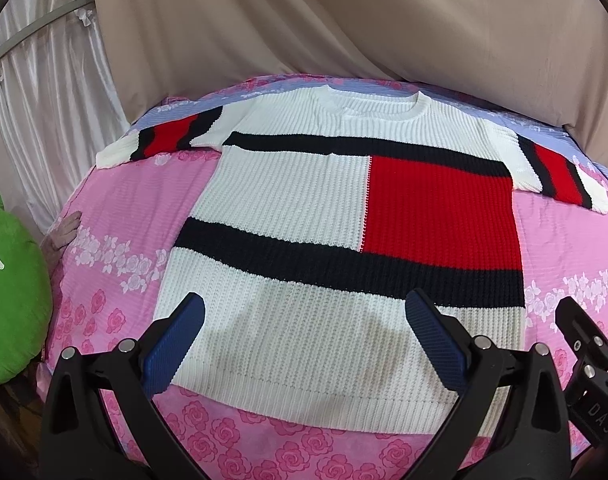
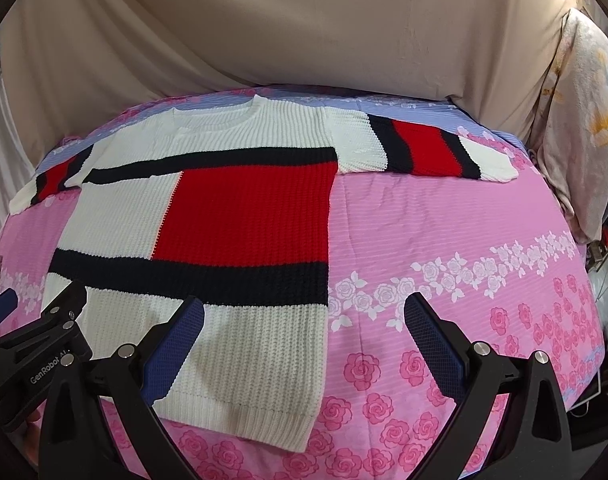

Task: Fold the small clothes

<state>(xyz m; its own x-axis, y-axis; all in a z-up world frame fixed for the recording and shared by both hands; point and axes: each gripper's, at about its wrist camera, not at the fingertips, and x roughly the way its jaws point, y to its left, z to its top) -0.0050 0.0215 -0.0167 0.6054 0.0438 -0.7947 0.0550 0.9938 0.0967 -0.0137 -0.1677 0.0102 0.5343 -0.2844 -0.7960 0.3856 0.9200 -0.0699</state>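
Sweater (image 1: 304, 208): flat on the bed (image 2: 443, 240), hem toward both grippers, collar far.
Left gripper (image 1: 304, 340): jaws released, over the hem.
Right gripper (image 2: 304, 340): jaws released, astride the sweater's right edge.

Lying flat on the bedsheet (image 1: 116, 216): the sweater (image 1: 288, 200), collar at the far side, near the curtain (image 1: 343, 20), sleeves spreading left and right; sitting at the left edge: a cushion (image 1: 12, 292)

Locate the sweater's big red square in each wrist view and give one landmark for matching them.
Left wrist view: red square sits right of centre.
Right wrist view: red square sits left of centre.
Shared landmark: the white ribbed neckline, at the sweater's far end.
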